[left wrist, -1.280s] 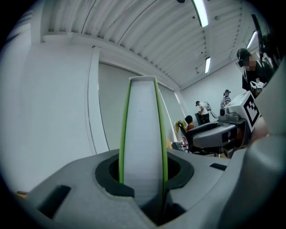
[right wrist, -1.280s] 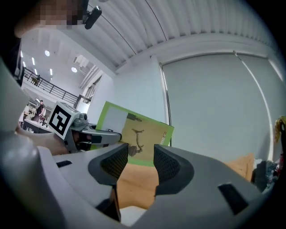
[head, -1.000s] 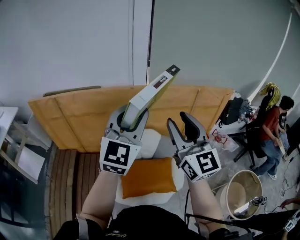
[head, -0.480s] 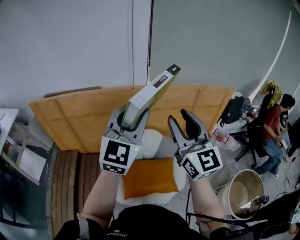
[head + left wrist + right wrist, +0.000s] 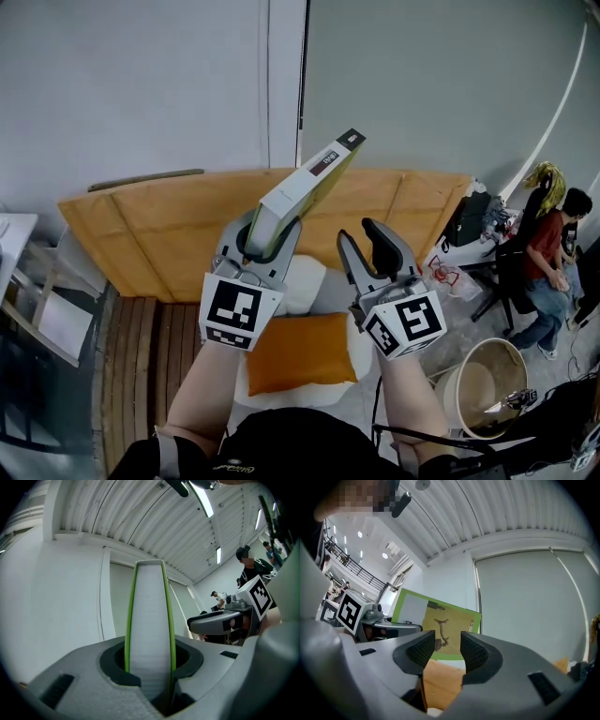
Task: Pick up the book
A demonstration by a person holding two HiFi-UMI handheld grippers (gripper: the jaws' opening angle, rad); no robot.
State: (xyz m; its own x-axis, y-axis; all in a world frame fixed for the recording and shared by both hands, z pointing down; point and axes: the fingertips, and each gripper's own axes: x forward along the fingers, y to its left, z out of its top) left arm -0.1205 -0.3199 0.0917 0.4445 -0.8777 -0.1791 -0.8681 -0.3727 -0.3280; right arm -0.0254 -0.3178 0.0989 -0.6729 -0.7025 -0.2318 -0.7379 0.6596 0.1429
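While the head view looks steeply down, dark wooden slats (image 5: 141, 356) run in narrow strips at the lower left of the frame. Above them a broad, pale plywood panel (image 5: 141, 230) with a smooth face stretches across the middle, against a plain grey-white wall.

Left of centre, the left gripper (image 5: 255, 246), moulded grey plastic with a black-and-white marker cube at its back, is clamped on the book (image 5: 305, 183). The book is held up in the air, slanting toward the upper middle of the frame, well apart from everything below. It is a thin rectangular volume with bright green covers and a white block of pages. In the left gripper view the dark rubber pads press both green covers, with the white page edge rising between them like a narrow tapering column.

Below the grippers lies a flat orange cushion (image 5: 300, 354), soft and matte, on a rounded white seat (image 5: 305, 281).

Right of centre, the right gripper (image 5: 364, 242) holds its jaws a little apart, with nothing between the ribbed black pads; its own view shows the book's green-and-yellow cover beyond the gap.

At the lower right stands a round, pale bucket (image 5: 478, 384), and a person in a red top (image 5: 544, 248) is at the right edge.
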